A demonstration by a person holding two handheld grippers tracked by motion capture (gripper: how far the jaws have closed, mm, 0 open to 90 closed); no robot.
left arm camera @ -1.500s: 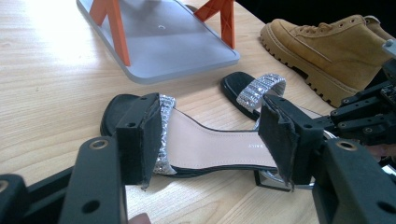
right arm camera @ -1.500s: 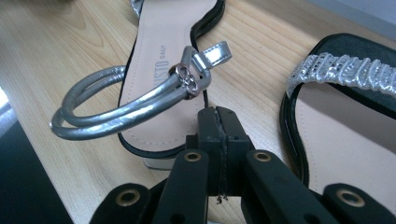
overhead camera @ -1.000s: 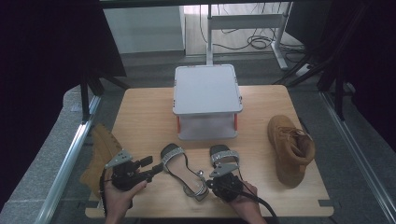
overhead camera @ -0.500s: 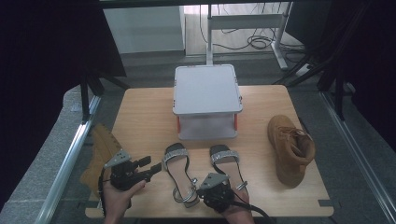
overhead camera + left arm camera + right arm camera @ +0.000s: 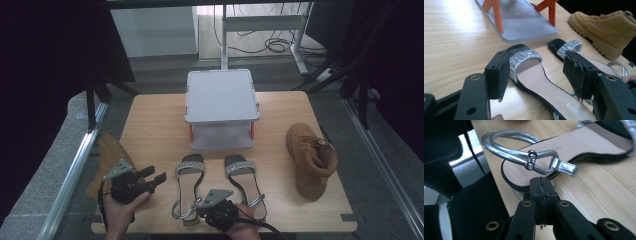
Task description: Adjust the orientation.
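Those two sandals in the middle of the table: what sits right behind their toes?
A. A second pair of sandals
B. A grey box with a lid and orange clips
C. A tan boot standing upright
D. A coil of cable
B: the high view shows the grey box straight behind the toes of the left sandal and the right sandal; the boot stands off to the side.
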